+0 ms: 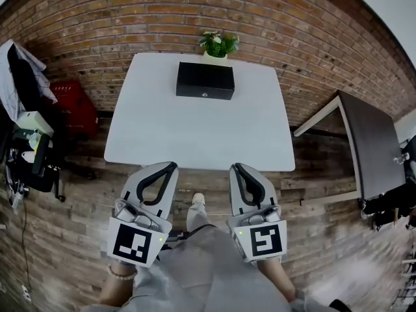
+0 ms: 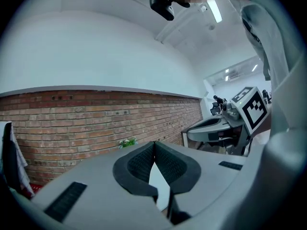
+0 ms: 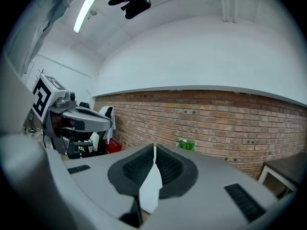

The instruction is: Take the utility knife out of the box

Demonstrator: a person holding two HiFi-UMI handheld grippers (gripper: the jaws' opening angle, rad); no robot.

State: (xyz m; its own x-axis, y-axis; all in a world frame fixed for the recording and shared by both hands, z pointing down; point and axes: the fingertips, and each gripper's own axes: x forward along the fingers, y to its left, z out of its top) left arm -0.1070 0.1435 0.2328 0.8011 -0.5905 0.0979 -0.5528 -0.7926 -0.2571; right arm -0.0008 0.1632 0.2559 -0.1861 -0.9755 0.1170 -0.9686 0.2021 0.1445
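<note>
The knife is not showing in any view. The box (image 1: 205, 80), black and with its top closed, is sitting on the white worktop (image 1: 195, 135) toward the 12 o'clock edge, with a small round fitting facing 6 o'clock on its front wall. A plant (image 1: 219, 44) is standing just at the box's 12 o'clock, right by the worktop's far edge, with the brick wall (image 1: 97, 18) rising behind it.

Both claws are hovering off the worktop's 6 o'clock edge, well apart from the box and pointing toward it. The left claw (image 1: 170, 166) is pressing its pads together tip to tip, pinching nothing; through the small gap lower down only the white worktop is showing. The right claw (image 1: 235, 168) is doing the same, with its tips meeting and nothing between them. The two are riding side by side, left at 7 o'clock and right at 5 o'clock in the head view, each carrying its marker cube over the person's hand.

Between them a shoe (image 1: 197, 200) is standing on the wooden floor (image 1: 78, 226). A red crate (image 1: 75, 106) is sitting at the worktop's 9 o'clock against the wall, and a dark table (image 1: 370, 142) is standing at 3 o'clock.
</note>
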